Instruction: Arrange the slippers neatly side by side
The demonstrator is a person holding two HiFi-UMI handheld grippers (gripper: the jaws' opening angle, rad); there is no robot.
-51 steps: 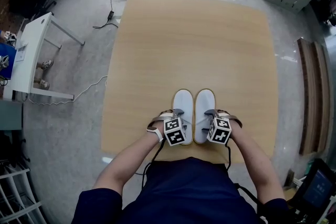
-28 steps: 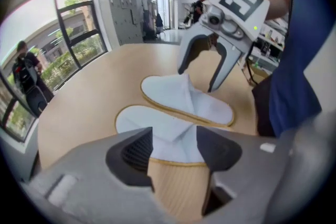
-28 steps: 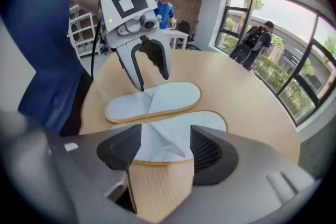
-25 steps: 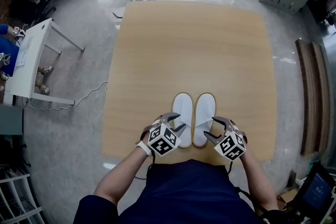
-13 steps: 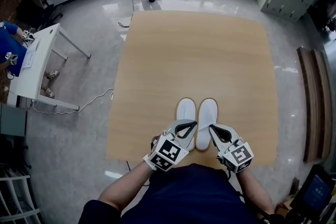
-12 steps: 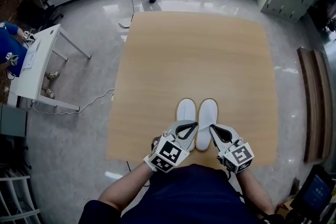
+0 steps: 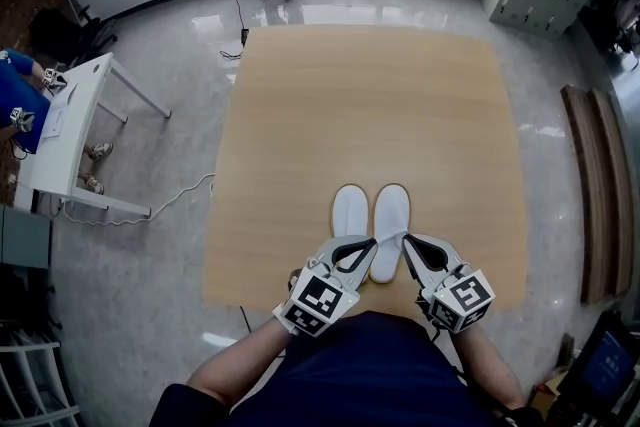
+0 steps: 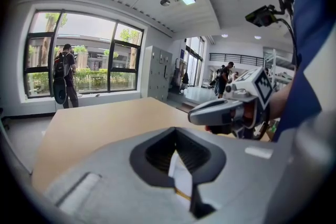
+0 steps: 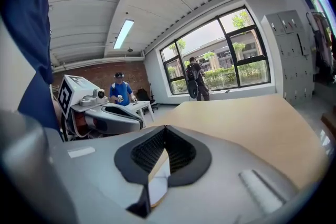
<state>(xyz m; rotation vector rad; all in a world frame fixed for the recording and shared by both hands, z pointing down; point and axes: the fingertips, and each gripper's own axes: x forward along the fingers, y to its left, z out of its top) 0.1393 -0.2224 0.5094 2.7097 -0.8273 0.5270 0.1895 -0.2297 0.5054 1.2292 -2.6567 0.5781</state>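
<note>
Basically done: white fabric slippers point(image 7: 390, 215) sit side by side, lower centre on the tan wooden table point(image 7: 370, 95); left gripper point(image 7: 371, 241) and right gripper point(image 7: 406, 238) are closed, empty.

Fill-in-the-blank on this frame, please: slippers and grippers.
The left slipper and the right slipper lie ____ on the table.
Both slippers are ____ in colour.
The left gripper and the right gripper each have their jaws ____, with nothing held.
Missing words: side by side; white; shut.
</note>
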